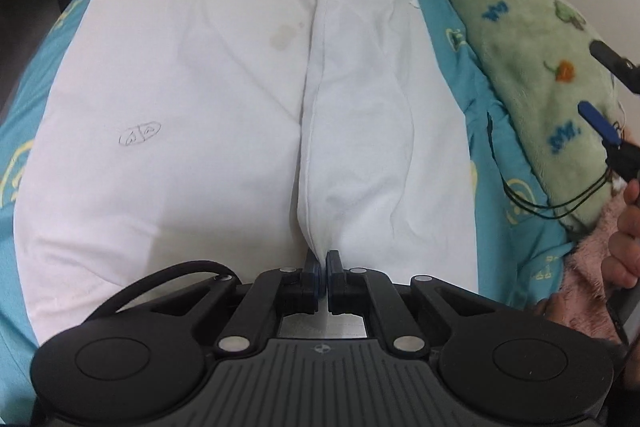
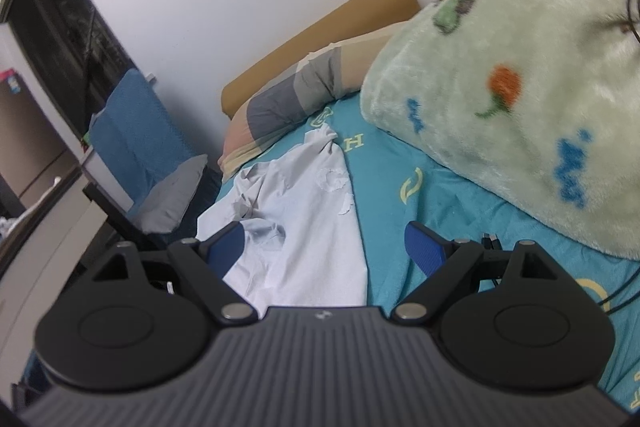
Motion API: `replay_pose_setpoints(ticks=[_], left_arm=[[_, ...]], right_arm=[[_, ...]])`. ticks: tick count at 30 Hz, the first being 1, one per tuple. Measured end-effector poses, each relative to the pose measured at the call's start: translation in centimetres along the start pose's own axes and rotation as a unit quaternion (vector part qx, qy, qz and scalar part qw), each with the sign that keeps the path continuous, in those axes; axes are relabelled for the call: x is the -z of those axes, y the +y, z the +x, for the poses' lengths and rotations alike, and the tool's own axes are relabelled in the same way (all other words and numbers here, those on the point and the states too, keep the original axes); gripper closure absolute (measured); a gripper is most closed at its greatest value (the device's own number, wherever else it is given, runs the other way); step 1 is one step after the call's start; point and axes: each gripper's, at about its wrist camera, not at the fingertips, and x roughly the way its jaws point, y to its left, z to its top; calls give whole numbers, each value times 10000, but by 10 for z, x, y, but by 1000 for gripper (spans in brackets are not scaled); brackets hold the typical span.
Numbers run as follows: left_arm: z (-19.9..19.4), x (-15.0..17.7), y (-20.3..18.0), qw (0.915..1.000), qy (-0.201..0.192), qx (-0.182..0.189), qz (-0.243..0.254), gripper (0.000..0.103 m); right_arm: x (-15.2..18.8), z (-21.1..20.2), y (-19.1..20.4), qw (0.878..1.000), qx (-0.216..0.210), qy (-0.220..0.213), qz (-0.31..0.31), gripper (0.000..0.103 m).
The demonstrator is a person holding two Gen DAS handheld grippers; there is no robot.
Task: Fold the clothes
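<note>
Left gripper point(image 1: 323, 261) is pinched nearly shut on the near edge of a white garment point(image 1: 224, 99), fabric caught between the pads right at the central seam. The garment spreads flat ahead of this gripper across a blue bedsheet point(image 1: 448, 67), with a faint yellowish stain and a small pen doodle on its left half. Its crumpled pale-blue collar end lies farthest from the gripper.

Right gripper point(image 2: 324, 247) hangs wide, nothing between its blue pads point(image 2: 425, 250); it hovers over the sheet with the garment's rumpled end just ahead and to its left. A bulky green fleece blanket point(image 2: 520, 99) sits close on its right, crowding that side. A thin black cord point(image 1: 532, 203) trails over the blanket edge. Beyond the garment, a striped pillow point(image 2: 288, 99) leans against a tan headboard point(image 2: 320, 39). A blue chair point(image 2: 140, 131) stands off the bed's left side. A hand point(image 1: 628, 239) shows at the right edge of the left wrist view, beside a pink fuzzy cloth point(image 1: 588, 267).
</note>
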Motion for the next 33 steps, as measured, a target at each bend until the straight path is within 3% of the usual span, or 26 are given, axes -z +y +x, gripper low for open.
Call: replay_pose_setpoints(ticks=[2, 4, 5, 8, 10, 16, 20, 27, 33], left_arm=[[-4, 0, -12, 9994, -137, -44, 320, 86], [-10, -1, -24, 9978, -354, -65, 564, 59], [-15, -2, -28, 9967, -491, -80, 648, 54], [-32, -12, -40, 9902, -1096, -238, 833, 38], [-43, -20, -50, 9828, -1516, -407, 972, 20], [-68, -43, -76, 9525, -2604, -861, 1324, 5], [-72, -41, -72, 9303, -3202, -1013, 1473, 3], [-53, -31, -52, 9398, -3026, -916, 1293, 3], [-56, -24, -55, 9332, -3059, -1093, 1535, 3]], right_arm=[[2, 0, 5, 9999, 0, 3, -145, 15], [3, -2, 8, 9997, -19, -17, -224, 15], [3, -3, 9, 9997, -32, -31, -251, 15], [4, -6, 13, 9994, -71, -76, -330, 15], [4, -9, 16, 9991, -82, -133, -396, 15], [11, -19, 27, 9969, 24, -416, -666, 15], [18, -20, 34, 9950, 23, -494, -866, 15], [30, -15, 48, 9922, -11, -447, -1161, 15], [40, -13, 58, 9890, 24, -441, -1409, 15]])
